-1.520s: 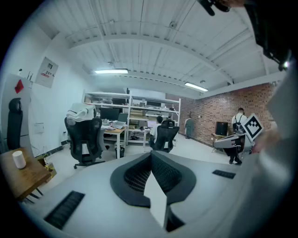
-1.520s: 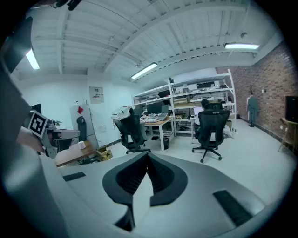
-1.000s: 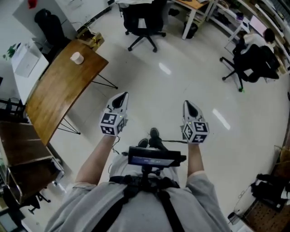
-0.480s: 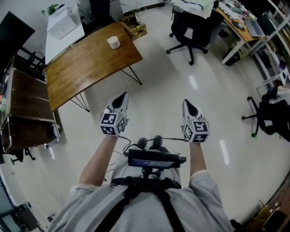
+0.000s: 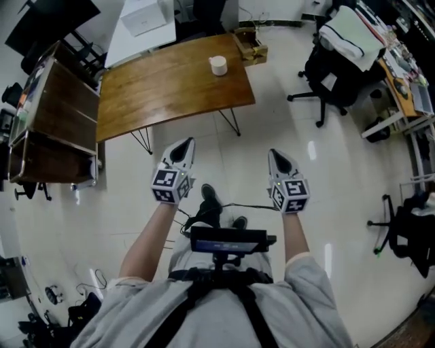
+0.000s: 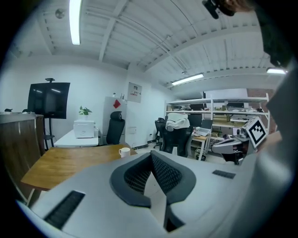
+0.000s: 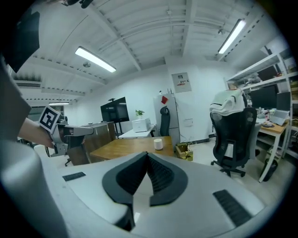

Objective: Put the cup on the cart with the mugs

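Observation:
The white cup [image 5: 217, 65] stands on the far side of a curved wooden table [image 5: 163, 88], ahead of me. It also shows small in the left gripper view, cup [image 6: 124, 151], and in the right gripper view, cup [image 7: 158, 144]. A wood-and-metal cart [image 5: 58, 126] stands left of the table; I cannot make out what it carries. My left gripper [image 5: 182, 147] and right gripper [image 5: 276, 157] are held side by side over the floor, well short of the table. Both are shut with nothing between the jaws.
A cardboard box [image 5: 250, 46] sits on the floor by the table's far right corner. An office chair draped with a white garment [image 5: 340, 47] stands to the right. Behind the table are a white box on a desk [image 5: 144, 13] and a dark screen [image 6: 48, 100].
The view has swung round: the table and cup have moved from the left edge to straight ahead, and the cart has come into sight. Both grippers stay shut and level.

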`<action>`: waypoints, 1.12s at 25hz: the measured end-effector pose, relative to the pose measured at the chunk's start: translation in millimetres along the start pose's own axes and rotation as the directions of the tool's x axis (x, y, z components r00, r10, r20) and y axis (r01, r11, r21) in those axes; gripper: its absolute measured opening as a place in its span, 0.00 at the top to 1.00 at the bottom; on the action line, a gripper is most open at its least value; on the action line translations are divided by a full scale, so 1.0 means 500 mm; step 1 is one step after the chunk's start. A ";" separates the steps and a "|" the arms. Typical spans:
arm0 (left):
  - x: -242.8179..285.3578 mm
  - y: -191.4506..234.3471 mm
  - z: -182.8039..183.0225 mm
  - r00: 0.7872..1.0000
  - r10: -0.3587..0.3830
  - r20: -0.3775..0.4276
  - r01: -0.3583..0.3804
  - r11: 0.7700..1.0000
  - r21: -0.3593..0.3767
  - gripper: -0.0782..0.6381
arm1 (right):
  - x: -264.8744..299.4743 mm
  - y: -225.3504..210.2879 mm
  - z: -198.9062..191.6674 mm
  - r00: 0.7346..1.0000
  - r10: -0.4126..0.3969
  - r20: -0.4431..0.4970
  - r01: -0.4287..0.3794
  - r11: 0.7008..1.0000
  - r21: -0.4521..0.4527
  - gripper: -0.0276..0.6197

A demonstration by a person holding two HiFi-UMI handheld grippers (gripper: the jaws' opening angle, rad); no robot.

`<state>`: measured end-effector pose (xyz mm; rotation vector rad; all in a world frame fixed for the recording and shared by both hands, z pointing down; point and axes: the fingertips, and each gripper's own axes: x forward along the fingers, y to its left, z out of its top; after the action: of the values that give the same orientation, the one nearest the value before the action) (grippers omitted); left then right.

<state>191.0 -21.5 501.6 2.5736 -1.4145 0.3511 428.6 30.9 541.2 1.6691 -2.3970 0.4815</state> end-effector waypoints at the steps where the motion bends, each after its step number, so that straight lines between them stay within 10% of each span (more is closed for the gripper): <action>1: 0.006 0.019 0.001 1.000 0.007 0.002 -0.006 1.000 -0.004 0.88 | 0.024 0.008 0.007 1.000 0.012 -0.001 -0.012 1.000 -0.004 0.95; 20: 0.230 0.342 0.068 0.999 -0.045 0.002 0.045 0.999 -0.027 0.88 | 0.495 0.100 0.138 0.999 0.031 -0.026 -0.033 0.997 -0.065 0.95; 28: 0.337 0.398 0.041 0.999 -0.016 -0.052 0.013 0.998 -0.056 0.88 | 0.704 0.057 0.120 0.989 0.104 -0.106 -0.114 0.990 -0.086 0.56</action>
<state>112.4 -268.1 540.5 2.5105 -1.3672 0.3683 280.1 -290.2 596.2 1.4465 -2.4074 0.4534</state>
